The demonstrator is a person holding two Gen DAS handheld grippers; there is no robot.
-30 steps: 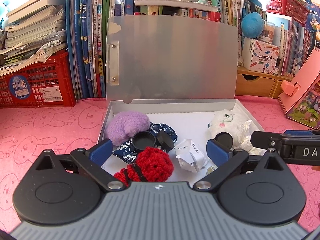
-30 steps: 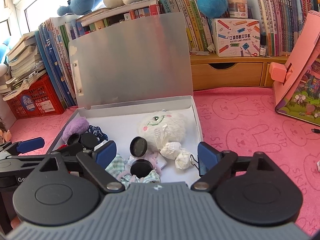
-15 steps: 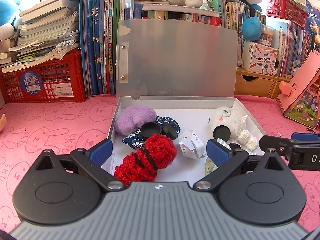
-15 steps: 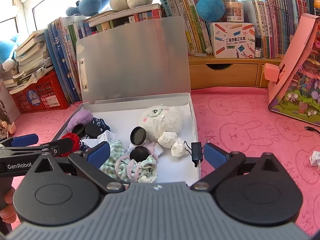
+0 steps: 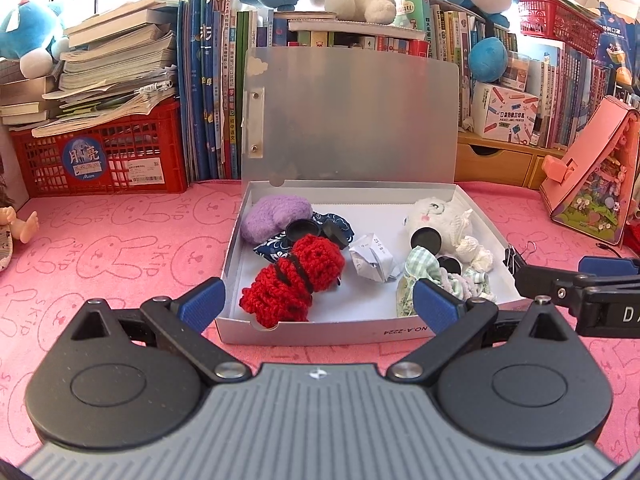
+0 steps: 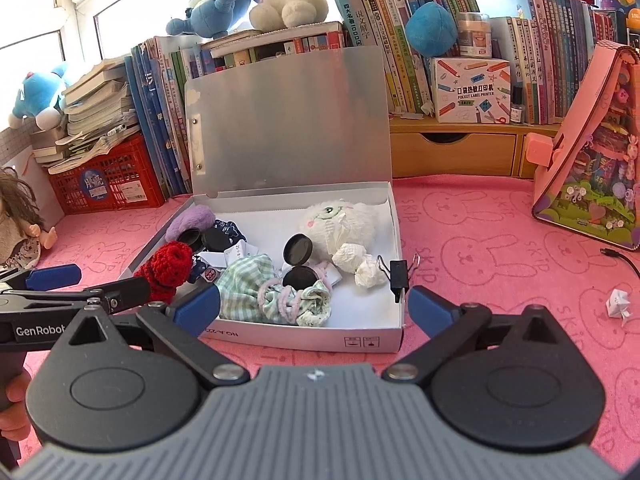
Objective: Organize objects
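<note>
A white file box [image 5: 320, 326] [image 6: 304, 338] lies on the pink cloth with its grey lid [image 5: 352, 116] standing up behind. Inside lie a red knitted piece [image 5: 296, 276] [image 6: 168, 266], a purple plush [image 5: 276, 216], a white plush [image 5: 436, 216] [image 6: 338, 220], black round caps [image 6: 297, 250], crumpled paper [image 5: 374, 260], a green checked cloth [image 6: 256, 284] and white tissue balls [image 6: 356, 260]. A black binder clip [image 6: 398, 274] hangs on the box's right wall. My left gripper [image 5: 318, 306] and right gripper [image 6: 314, 306] both hover open before the box's near wall, with nothing between the fingers.
A folded white paper [image 6: 618, 302] lies on the cloth to the right. A red crate [image 5: 100, 156] with stacked books, upright books, a wooden shelf [image 6: 452, 152], a pink playhouse [image 6: 592, 148] and a doll [image 6: 20, 224] ring the box.
Both grippers have drawn back from over the box, so its near wall now shows ahead of the fingers. The red knitted piece and the checked cloth stay in the box.
</note>
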